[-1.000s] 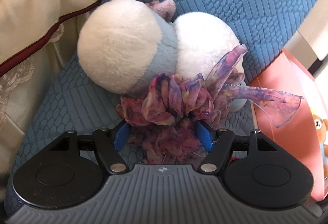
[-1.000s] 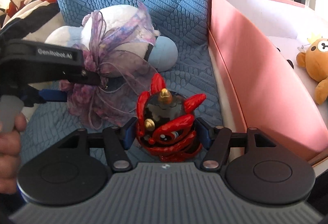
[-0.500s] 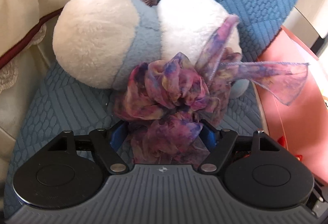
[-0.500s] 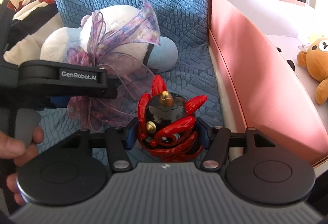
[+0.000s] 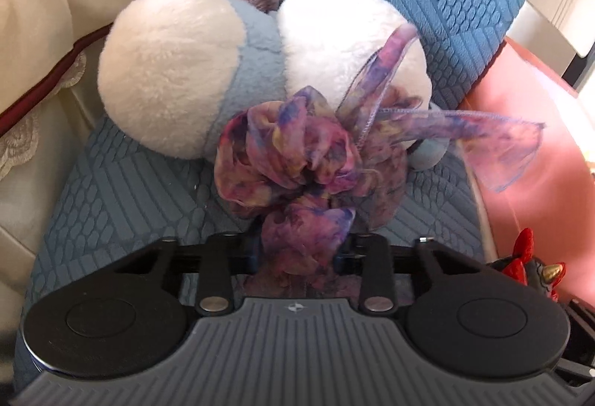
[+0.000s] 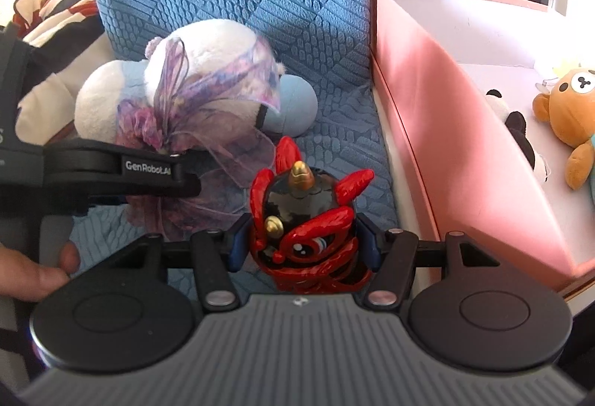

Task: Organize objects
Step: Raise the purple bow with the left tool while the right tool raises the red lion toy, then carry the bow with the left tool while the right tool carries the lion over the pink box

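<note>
A person holds a pair of two-finger tongs in each hand over a blue quilted seat cushion (image 5: 122,205). The left gripper (image 5: 300,250) is closing its jaws on a purple gauzy scrunchie (image 5: 293,160), whose bunched fabric already fills the gap between the pads. The scrunchie lies straight ahead of those tongs, its loose ribbon tails draped against a white and blue plush toy (image 5: 174,71) lying just beyond it. Taking the ruffle at its near edge looks meant to lift the scrunchie free without dragging the plush along.

The right gripper (image 6: 303,244) is clamped on a glossy red and black dragon figurine (image 6: 305,220), both pads pressed to its sides, holding it upright just above the cushion. To the right of these tongs stands a pink box (image 6: 457,131), open at the top, with a brown bear plush (image 6: 572,116) and a black and white plush (image 6: 517,123) already inside. That box seems the likely destination for both items.
</note>
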Demonstrator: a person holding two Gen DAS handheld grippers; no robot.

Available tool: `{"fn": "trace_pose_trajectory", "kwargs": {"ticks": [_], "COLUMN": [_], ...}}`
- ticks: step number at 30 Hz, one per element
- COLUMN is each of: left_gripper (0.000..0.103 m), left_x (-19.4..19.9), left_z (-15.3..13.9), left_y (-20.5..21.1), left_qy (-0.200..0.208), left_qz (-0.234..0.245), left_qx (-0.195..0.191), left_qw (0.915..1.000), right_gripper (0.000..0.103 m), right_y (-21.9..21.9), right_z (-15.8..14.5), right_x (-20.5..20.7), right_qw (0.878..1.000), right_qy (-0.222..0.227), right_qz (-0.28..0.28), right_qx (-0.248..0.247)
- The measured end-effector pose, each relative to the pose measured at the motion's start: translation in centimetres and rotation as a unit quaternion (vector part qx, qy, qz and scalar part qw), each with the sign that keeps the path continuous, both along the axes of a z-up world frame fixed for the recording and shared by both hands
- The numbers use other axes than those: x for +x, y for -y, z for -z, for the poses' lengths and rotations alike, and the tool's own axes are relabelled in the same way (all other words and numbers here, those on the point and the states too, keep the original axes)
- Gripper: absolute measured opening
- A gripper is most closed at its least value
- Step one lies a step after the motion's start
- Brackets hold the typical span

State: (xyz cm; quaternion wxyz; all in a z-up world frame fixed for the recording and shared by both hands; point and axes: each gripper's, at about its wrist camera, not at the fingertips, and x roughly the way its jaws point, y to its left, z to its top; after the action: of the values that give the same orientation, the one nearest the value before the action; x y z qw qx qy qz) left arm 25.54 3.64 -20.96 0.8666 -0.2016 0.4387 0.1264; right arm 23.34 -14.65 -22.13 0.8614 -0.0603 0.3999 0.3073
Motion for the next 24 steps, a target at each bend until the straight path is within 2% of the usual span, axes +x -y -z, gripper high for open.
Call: {"fn": "trace_pose_trajectory", "kwargs": {"ticks": [2,4,12,19,24], "left_gripper": [0.027,0.026,0.026,0.026,0.026], "left_x": [-0.5,-0.8,-4.0,-5.0,-6.4], "left_z": [-0.3,-0.8,-2.2,-3.1,-4.0], "left_y": [-0.5,-0.7,-0.9,0.2,0.8], "left_qy": [0.011,0.020,0.041,0.049,0.056], "left_qz": [-0.007,-0.012,-0.018,0.003,0.009], "left_qx": [-0.021,-0.038,-0.073,-0.093,-0.115], "left_qw": [0.9997,0.9990,0.9963,0.9944,0.9917], "right_gripper": [0.061,0.061,0.061,0.061,0.061], "right_y": [0.1,0.4,1.3,2.0,2.7], "right_z": [-0.3,-0.7,-2.7,-4.2,-5.4], "right_x": [-0.3,-0.5,-0.7,-0.7,-0.8], "right_qw": [1.000,1.000,1.000,0.999,0.998], "right_qy": [0.004,0.008,0.008,-0.017,-0.018], "right_qz": [-0.002,-0.001,-0.012,-0.032,-0.055], "right_qx": [0.002,0.002,0.010,0.020,0.022]}}
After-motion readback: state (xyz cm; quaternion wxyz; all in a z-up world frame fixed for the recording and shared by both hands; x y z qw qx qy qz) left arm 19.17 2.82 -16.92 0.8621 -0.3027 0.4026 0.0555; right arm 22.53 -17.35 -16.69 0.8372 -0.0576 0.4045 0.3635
